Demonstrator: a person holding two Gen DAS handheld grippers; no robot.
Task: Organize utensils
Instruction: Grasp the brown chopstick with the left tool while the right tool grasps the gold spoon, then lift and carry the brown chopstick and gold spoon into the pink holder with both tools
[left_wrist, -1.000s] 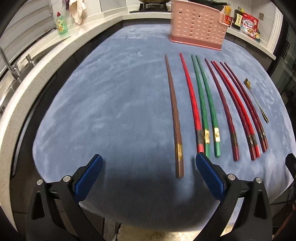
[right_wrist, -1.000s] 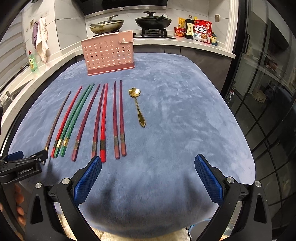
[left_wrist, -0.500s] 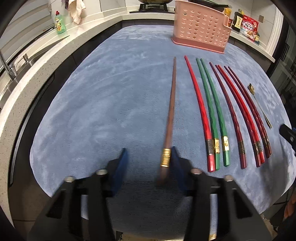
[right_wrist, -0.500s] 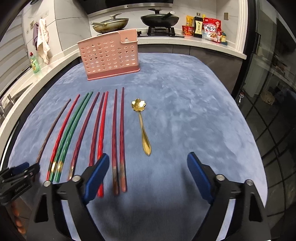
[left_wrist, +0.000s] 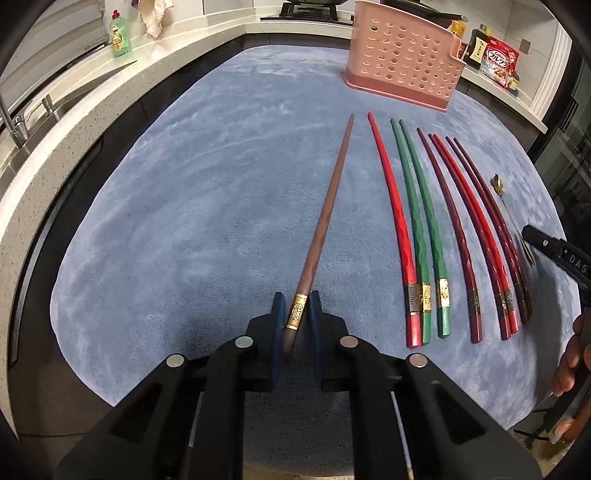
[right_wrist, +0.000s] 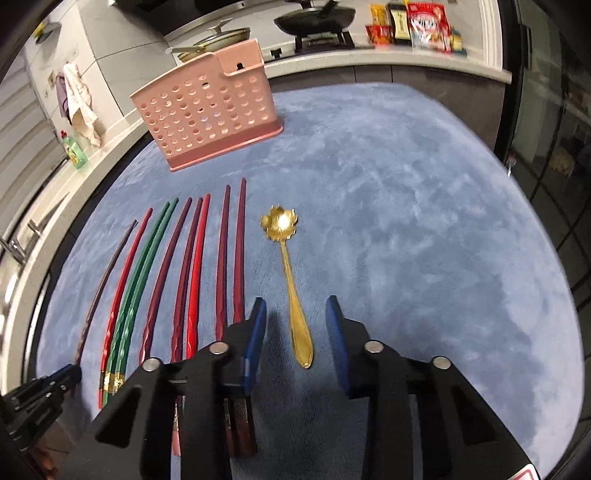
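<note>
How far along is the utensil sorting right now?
Barely begun: the pink holder shows nothing inside. The left gripper is clamped on the brown chopstick; the right gripper is open around the gold spoon. The other chopsticks lie on the mat.

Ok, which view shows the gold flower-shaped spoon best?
The right wrist view: the gold flower-shaped spoon lies whole and centred, its handle between the open right hand-held gripper fingers. In the left wrist view it is a thin sliver at the right edge.
</note>
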